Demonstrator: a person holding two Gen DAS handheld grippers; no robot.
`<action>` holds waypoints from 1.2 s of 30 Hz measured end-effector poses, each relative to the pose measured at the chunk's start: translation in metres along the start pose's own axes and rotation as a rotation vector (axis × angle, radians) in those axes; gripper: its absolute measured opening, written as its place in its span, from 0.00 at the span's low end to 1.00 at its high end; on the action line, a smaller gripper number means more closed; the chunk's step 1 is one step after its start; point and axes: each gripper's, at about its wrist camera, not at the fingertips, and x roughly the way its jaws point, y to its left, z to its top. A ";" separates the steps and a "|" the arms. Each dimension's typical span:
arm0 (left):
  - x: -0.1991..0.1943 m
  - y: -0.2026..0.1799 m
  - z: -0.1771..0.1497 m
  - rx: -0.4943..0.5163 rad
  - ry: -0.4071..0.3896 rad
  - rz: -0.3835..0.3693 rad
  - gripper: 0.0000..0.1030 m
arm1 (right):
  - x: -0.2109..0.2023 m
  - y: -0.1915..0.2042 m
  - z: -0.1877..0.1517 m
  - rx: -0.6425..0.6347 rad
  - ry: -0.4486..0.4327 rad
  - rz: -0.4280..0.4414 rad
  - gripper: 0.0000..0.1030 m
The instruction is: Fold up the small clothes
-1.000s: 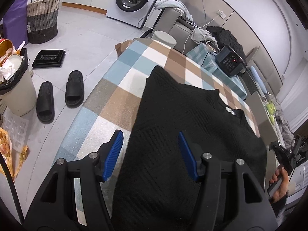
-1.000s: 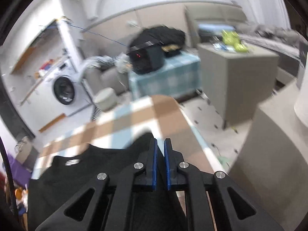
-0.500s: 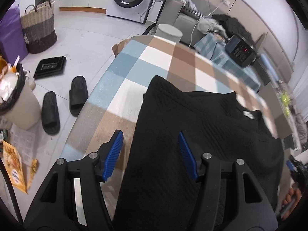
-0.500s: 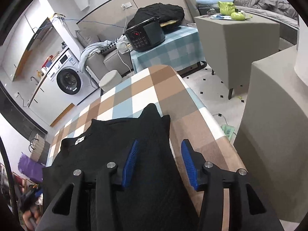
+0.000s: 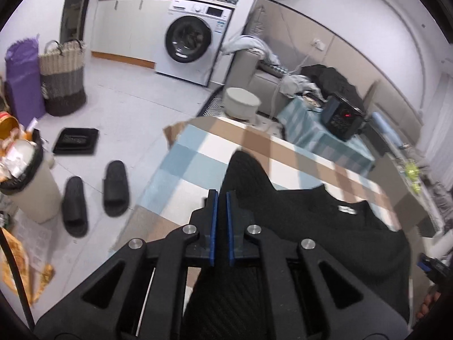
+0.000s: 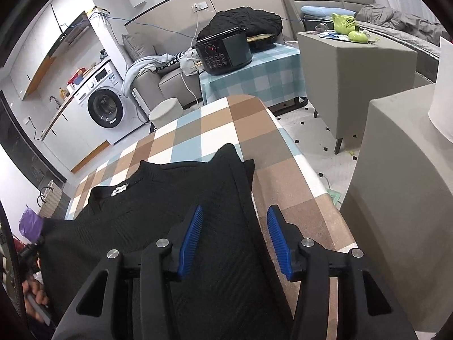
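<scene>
While the left gripper (image 5: 221, 198) pinches one black sweater (image 6: 175, 198), the right gripper (image 6: 235, 235) gapes wide

A checked tablecloth (image 6: 215, 130) (brown, blue, white) covers the table; a black knit top (image 6: 181, 198) lies on it

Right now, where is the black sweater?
The black sweater lies on the checked tablecloth, collar toward the washing machine; in the right wrist view it fills the lower left, under the right gripper.
</scene>
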 end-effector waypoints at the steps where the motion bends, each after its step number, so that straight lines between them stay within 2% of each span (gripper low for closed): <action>1: 0.008 0.003 0.001 -0.008 0.022 0.041 0.03 | 0.000 -0.003 -0.001 0.009 0.003 -0.003 0.47; 2: 0.014 0.008 0.002 -0.028 0.050 0.065 0.03 | 0.000 -0.005 -0.001 0.017 0.007 -0.004 0.47; 4: 0.020 0.018 -0.001 -0.071 0.118 0.068 0.05 | -0.003 -0.008 -0.003 0.027 0.013 -0.004 0.47; 6: 0.021 0.026 -0.007 -0.096 0.161 0.049 0.14 | -0.006 -0.012 -0.005 0.036 0.025 -0.005 0.47; 8: 0.012 0.031 -0.014 -0.106 0.171 0.015 0.31 | -0.012 -0.018 -0.011 0.053 0.042 0.010 0.48; 10: 0.000 0.032 -0.023 -0.094 0.174 -0.006 0.42 | -0.018 -0.023 -0.020 0.066 0.058 0.039 0.51; 14: -0.037 0.035 -0.046 -0.067 0.184 -0.023 0.53 | -0.040 -0.034 -0.049 0.092 0.095 0.114 0.52; 19: -0.079 0.041 -0.088 -0.080 0.228 -0.047 0.56 | -0.071 -0.045 -0.095 0.118 0.114 0.164 0.53; 24: -0.118 0.037 -0.128 -0.004 0.239 -0.011 0.56 | -0.080 -0.045 -0.129 0.116 0.144 0.206 0.55; 26: -0.128 0.035 -0.144 0.031 0.266 -0.002 0.57 | -0.077 -0.042 -0.138 0.091 0.144 0.184 0.55; 29: -0.137 0.041 -0.160 0.014 0.273 0.010 0.57 | -0.076 -0.034 -0.141 0.046 0.115 0.153 0.46; 30: -0.141 0.044 -0.166 0.001 0.281 0.004 0.57 | -0.076 -0.031 -0.141 0.028 0.105 0.155 0.35; 32: -0.146 0.046 -0.175 -0.005 0.287 -0.003 0.57 | -0.076 -0.026 -0.141 -0.012 0.094 0.136 0.26; 34: -0.153 0.045 -0.181 0.001 0.283 0.008 0.57 | -0.082 -0.023 -0.138 -0.036 0.064 0.154 0.07; 36: -0.153 0.044 -0.180 0.002 0.286 0.008 0.57 | -0.098 -0.021 -0.131 -0.065 -0.010 0.177 0.06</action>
